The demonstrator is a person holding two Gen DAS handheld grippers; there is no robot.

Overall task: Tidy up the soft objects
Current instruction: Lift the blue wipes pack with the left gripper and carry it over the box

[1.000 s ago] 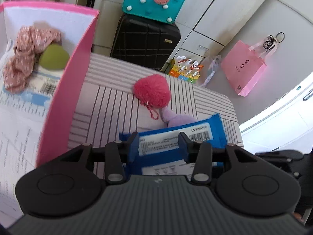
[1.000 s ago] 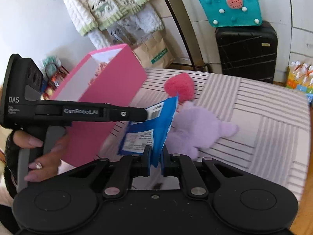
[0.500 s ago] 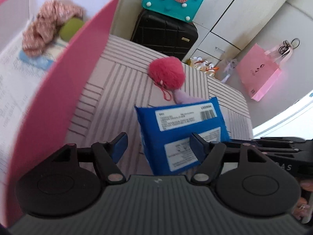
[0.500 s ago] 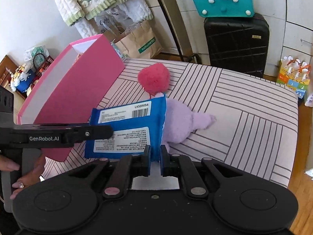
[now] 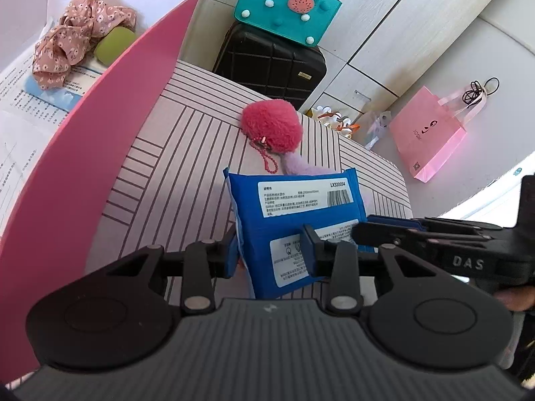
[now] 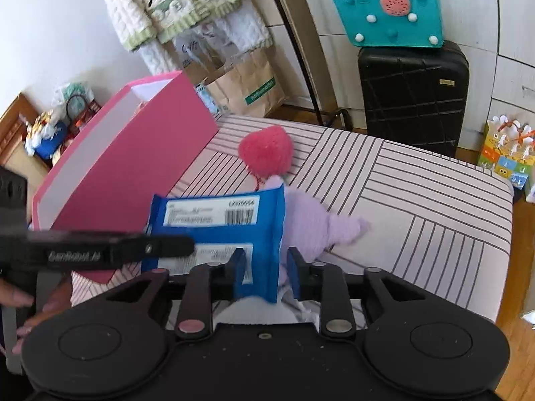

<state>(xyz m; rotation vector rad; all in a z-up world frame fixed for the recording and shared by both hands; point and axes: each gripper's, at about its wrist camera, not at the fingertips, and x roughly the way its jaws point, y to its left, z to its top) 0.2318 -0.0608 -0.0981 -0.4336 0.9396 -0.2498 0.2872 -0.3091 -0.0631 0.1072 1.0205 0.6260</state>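
Observation:
A blue soft packet [image 5: 294, 220] with white labels is held over the striped cushion [image 5: 174, 167]. My left gripper [image 5: 269, 255] is shut on its left part. My right gripper [image 6: 265, 269] has opened, its jaws standing apart on either side of the packet's right edge [image 6: 264, 234]. A red fluffy pompom [image 5: 272, 125] and a lilac plush toy [image 6: 317, 224] lie on the cushion behind the packet. The pink box [image 5: 100, 140] at the left holds a floral scrunchie [image 5: 77, 33] and a green sponge [image 5: 113, 45].
A black suitcase [image 5: 271, 63] with a teal bag [image 5: 287, 3] on top stands behind the cushion. A pink paper bag [image 5: 431, 133] lies on the floor at the right. Brown paper bags [image 6: 240, 90] and hanging knitwear [image 6: 174, 3] are at the back left.
The left gripper, open half a second ago, has closed on the blue packet. The right gripper, which was shut on the packet, has opened.

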